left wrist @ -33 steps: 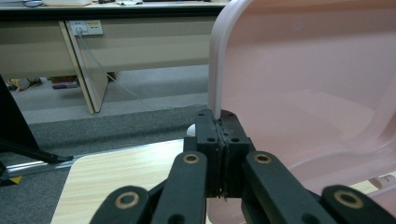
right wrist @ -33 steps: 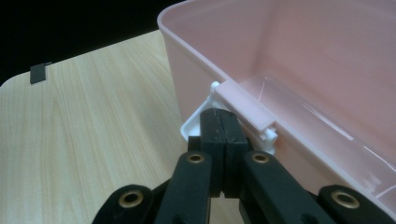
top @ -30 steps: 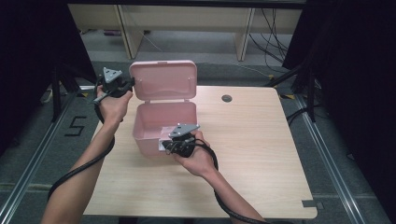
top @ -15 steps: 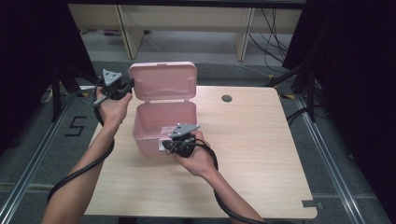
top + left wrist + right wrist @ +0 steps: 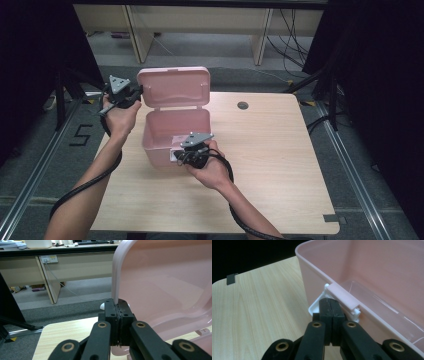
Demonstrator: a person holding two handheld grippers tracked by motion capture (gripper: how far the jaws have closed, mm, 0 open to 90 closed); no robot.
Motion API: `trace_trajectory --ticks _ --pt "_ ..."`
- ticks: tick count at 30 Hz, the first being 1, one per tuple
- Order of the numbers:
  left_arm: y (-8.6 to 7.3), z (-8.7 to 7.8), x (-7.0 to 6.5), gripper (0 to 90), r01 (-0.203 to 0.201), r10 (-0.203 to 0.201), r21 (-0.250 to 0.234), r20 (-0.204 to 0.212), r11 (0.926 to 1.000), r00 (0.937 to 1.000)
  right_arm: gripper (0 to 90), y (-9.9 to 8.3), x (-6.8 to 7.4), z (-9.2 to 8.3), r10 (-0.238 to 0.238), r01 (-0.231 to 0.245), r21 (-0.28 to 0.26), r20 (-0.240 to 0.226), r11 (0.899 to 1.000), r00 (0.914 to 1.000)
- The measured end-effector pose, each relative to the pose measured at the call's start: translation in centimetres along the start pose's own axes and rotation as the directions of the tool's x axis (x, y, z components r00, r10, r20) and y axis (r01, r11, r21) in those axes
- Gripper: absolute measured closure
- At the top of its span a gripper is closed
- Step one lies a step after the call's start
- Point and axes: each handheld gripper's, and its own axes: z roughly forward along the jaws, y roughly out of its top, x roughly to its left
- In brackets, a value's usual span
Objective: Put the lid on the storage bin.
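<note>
The pink plastic storage box [image 5: 172,135] stands open on the light wooden table [image 5: 280,165], its rounded pink lid [image 5: 174,88] raised upright. The left gripper [image 5: 117,305] is clamped on the lid's side edge — the thin rim runs up from between its fingertips. The right gripper [image 5: 332,305] is pinched on the white latch [image 5: 317,305] hanging just under the box's front rim. Nothing has shifted since a second ago — both grips stay put.

Even overhead light, dark surroundings, slight softness.
</note>
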Motion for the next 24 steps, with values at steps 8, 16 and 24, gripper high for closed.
trace_trajectory --ticks 8,16,24 --pt "-0.23 -0.28 -0.11 88.5 -0.009 0.009 -0.01 -0.001 0.9999 1.0 90.0 0.01 -0.02 0.01 0.003 -0.003 0.001 -0.003 1.0 1.0" --pt "-0.35 -0.51 -0.17 88.4 -0.016 0.016 -0.013 -0.001 0.9998 0.9999 90.0 0.03 0.0 0.01 0.002 -0.002 0.002 -0.002 1.0 1.0" --pt "-0.47 -0.69 -0.25 88.4 -0.02 0.019 -0.018 -0.002 0.9996 0.9998 90.0 0.01 0.0 0.0 0.001 -0.001 0.002 -0.002 1.0 1.0"
